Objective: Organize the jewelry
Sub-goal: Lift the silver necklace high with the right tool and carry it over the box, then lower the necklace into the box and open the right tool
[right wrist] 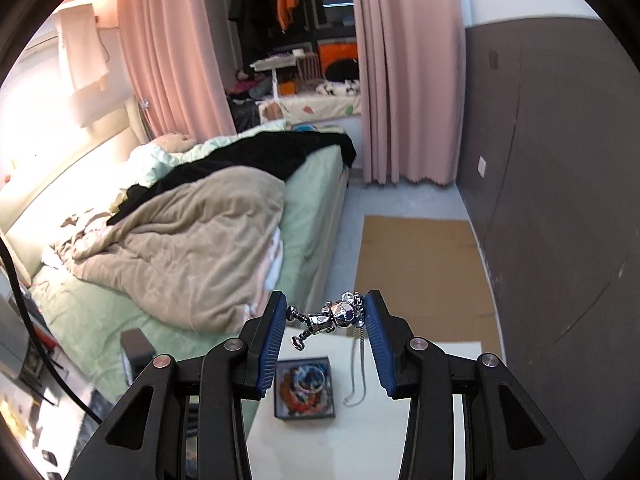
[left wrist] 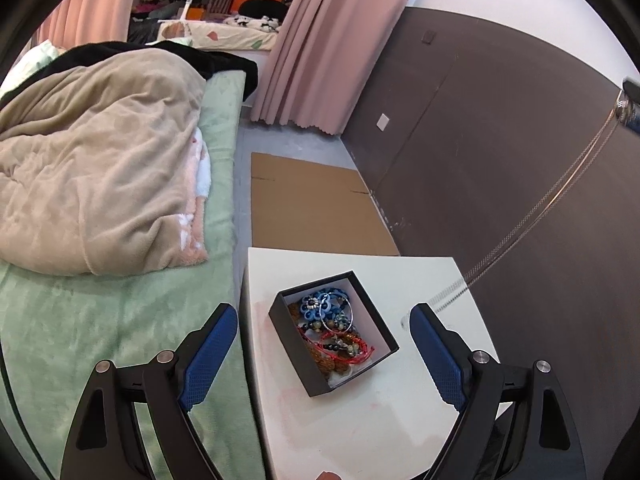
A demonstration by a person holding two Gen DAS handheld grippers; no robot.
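- Silver metal runs through the left wrist view: a long, thin silver chain necklace (left wrist: 532, 216) slants from the upper right edge down to the white table's (left wrist: 360, 420) right edge, where its tail is bunched on the top.
- Loose and limp, that chain will swing and could snag; judged light, but prone to slip off smooth pads.
- A black open cardboard box with a white lining (left wrist: 334, 332), near the table's middle, is piled with blue flower pieces, red cords, dark beads and a silver hoop.
- Left gripper (left wrist: 324, 354) hangs over the box, jaws spread wide, nothing between them.
- In the right wrist view, the right gripper (right wrist: 326, 314) is clamped on a shiny chrome figure-shaped pendant (right wrist: 336, 316), pinched end to end between the blue ribbed pads.
- Hard, polished and rounded, the pendant looks slippery; a hold across its body seems safer than on the chain.
- Chain strands hang below it toward the table; whether they touch the top is hard to tell here.
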